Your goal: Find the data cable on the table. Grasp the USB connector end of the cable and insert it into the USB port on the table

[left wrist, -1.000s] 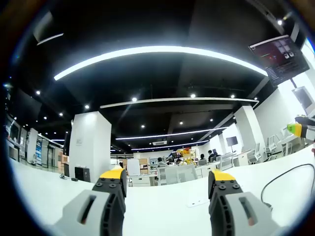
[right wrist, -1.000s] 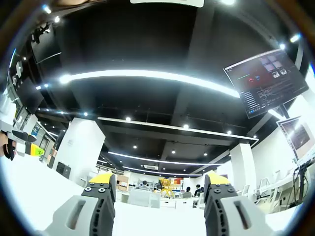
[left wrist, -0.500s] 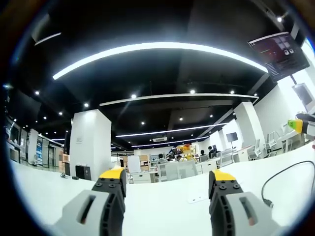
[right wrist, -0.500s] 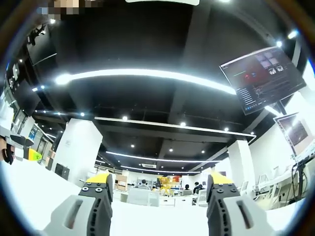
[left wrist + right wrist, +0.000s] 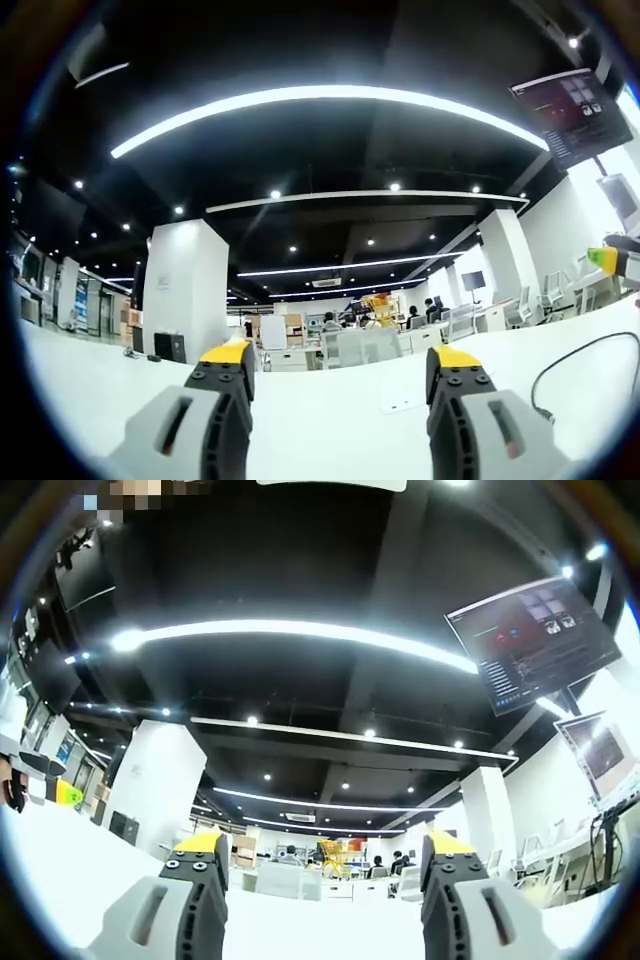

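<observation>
The task is judged to be at its very start: nothing is held, and neither the grasp nor the insertion has been made. The data cable (image 5: 575,352) is seen in the left gripper view as a thin black loop lying on the white bench (image 5: 330,425), off to the right of that gripper's jaws and well apart from them. Its lower end (image 5: 543,411) may carry the USB connector, but this is too small to be told. A small white block (image 5: 400,405) lies flat on the bench just ahead, between the jaws in the picture. It may be the USB port, though that cannot be confirmed.

The left gripper (image 5: 338,360) is held low over the bench and aimed nearly level across it, so that the ceiling lights and a white pillar (image 5: 185,290) take up much of its view. Its jaws are spread wide with nothing between them. The right gripper (image 5: 322,845) is posed likewise, low and tipped slightly upward toward a hanging monitor (image 5: 530,645), with its jaws also spread and empty.

What is left is judged to be the whole job: the cable's end must be reached to the right, gripped, and brought to the port.
</observation>
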